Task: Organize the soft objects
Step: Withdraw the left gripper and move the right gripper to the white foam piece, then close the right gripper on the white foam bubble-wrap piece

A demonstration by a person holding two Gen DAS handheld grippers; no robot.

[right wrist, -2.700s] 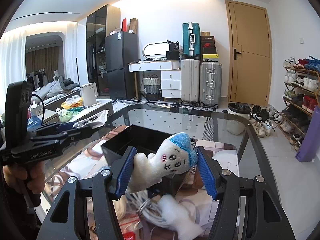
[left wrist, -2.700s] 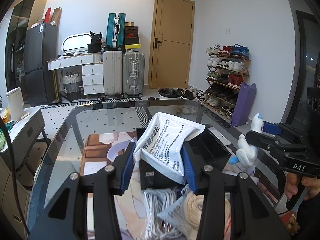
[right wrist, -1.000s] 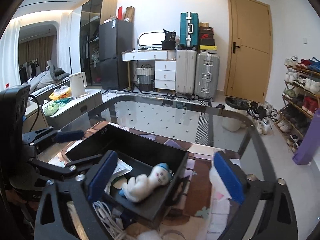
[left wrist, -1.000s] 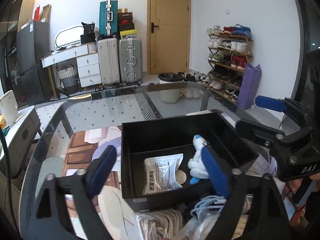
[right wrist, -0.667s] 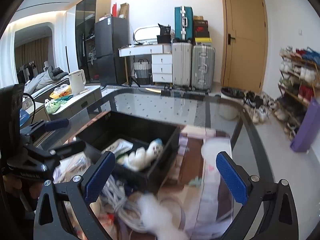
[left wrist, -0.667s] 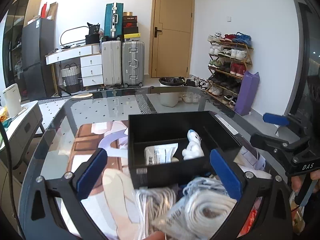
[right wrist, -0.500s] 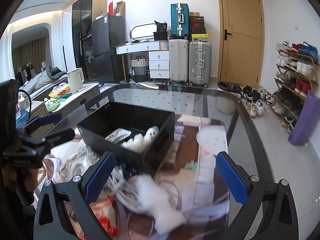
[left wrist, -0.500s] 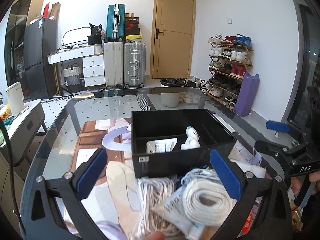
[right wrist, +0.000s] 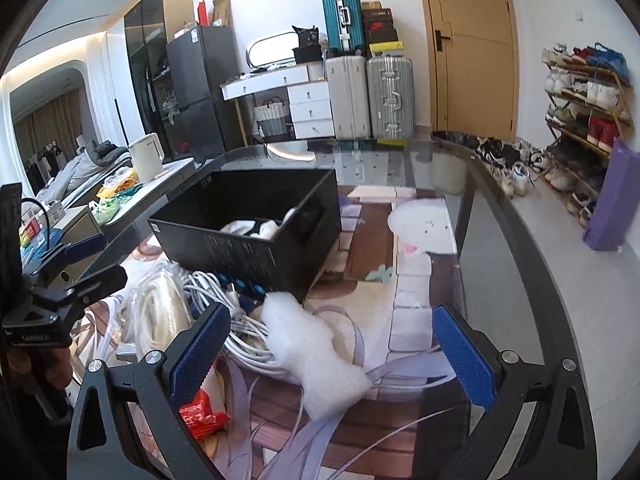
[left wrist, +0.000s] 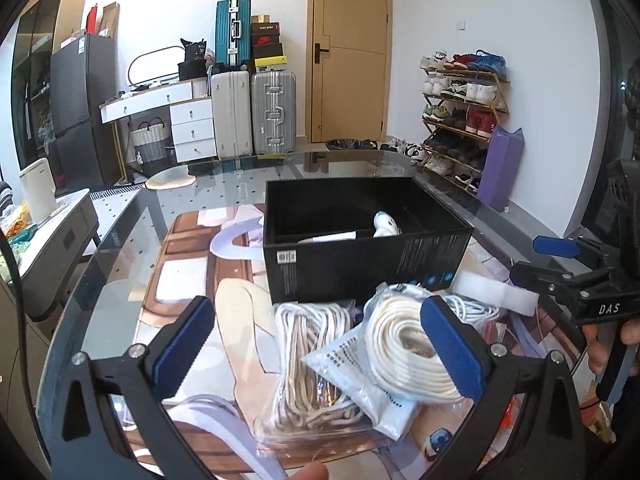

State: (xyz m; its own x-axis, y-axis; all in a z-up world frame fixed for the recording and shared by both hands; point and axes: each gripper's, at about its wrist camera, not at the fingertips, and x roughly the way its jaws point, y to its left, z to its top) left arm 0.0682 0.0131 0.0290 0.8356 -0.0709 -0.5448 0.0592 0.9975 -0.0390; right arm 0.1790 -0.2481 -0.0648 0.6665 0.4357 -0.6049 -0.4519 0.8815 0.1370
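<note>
The black box stands toward the far middle of the glass table, and it already holds two soft things: a white packet lying flat on the left and a small white plush toy standing to its right; the right wrist view shows both only as pale shapes inside the box. So part of the sorting looks done.

More remains outside, on the near side of the box. A bagged coil of cream rope lies just in front of the left gripper, touching a second bag of thinner white cord to its left. A white foam piece lies ahead of the right gripper, beside a tangle of white cables, with a red wrapper nearer on the left.

Both grippers hold nothing, their blue pads spread wide, and hang above the near clutter. Judging by this, the task is roughly at its middle: the foam and the rope bags probably go into the box next.
</note>
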